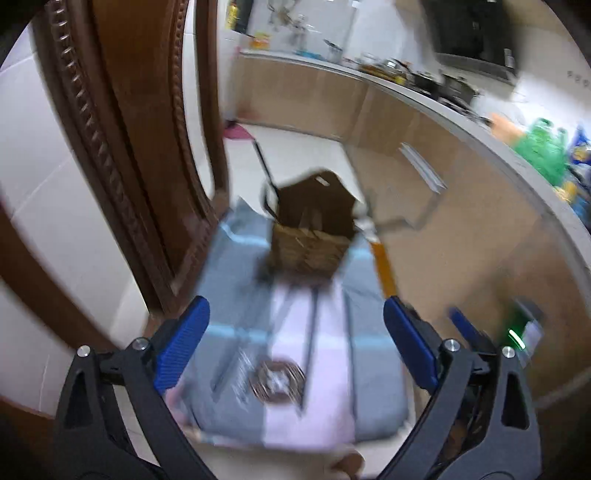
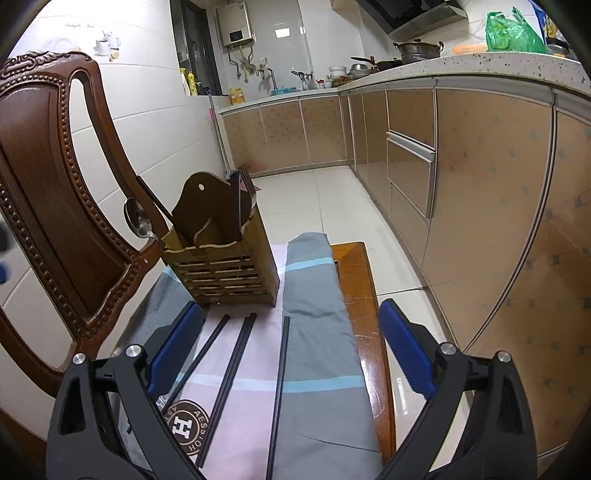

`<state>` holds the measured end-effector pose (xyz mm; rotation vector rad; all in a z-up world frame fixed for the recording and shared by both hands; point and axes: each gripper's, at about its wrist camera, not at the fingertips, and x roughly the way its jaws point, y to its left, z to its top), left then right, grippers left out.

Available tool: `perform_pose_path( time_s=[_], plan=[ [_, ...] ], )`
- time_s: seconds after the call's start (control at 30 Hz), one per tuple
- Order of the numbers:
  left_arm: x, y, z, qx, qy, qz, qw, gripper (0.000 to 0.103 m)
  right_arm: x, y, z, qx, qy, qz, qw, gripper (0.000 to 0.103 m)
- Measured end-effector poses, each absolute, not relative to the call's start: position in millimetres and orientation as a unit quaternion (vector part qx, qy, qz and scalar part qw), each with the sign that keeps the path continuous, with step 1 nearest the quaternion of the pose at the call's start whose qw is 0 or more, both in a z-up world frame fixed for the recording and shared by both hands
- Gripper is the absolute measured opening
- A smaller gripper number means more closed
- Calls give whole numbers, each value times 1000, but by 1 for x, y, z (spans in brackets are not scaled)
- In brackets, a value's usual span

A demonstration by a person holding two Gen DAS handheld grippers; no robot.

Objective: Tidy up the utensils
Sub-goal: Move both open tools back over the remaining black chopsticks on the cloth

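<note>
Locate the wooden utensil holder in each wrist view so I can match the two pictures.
Left wrist: the holder sits at centre, blurred, at the far end of the cloth, ahead of the open left tongs.
Right wrist: the holder is left of centre, sharp, beside the chair, beyond the open right tongs.
Shared landmark: the round logo on the cloth.

A kitchen is shown, walled in white tiles [image 2: 155, 110] and floored in pale glossy tiles [image 2: 332, 206]. Tan cabinets [image 2: 491, 206] are set under a speckled countertop [image 2: 491, 61], on which a steel pot [image 2: 417, 50] and a green plastic bag [image 2: 513, 31] are seen. A water heater [image 2: 238, 24] is mounted on the far wall. A carved wooden chair [image 2: 55, 177] is placed at the left, beside a wooden table [image 2: 364, 295] draped with a striped cloth [image 2: 317, 314].
</note>
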<state>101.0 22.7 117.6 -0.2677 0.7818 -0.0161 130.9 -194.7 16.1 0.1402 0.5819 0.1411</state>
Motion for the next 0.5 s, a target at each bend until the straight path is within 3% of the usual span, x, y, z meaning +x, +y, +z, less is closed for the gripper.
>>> perform_pose_path(
  time_s=[0.27,0.5],
  plan=[
    [0,4,146,-194,413,-63,888,98,123,-203,15,48,287,57,955,94],
    [-28,-6,161,-196,398,-110,889,99,121,-216,15,64,291,47,954,94]
  ],
)
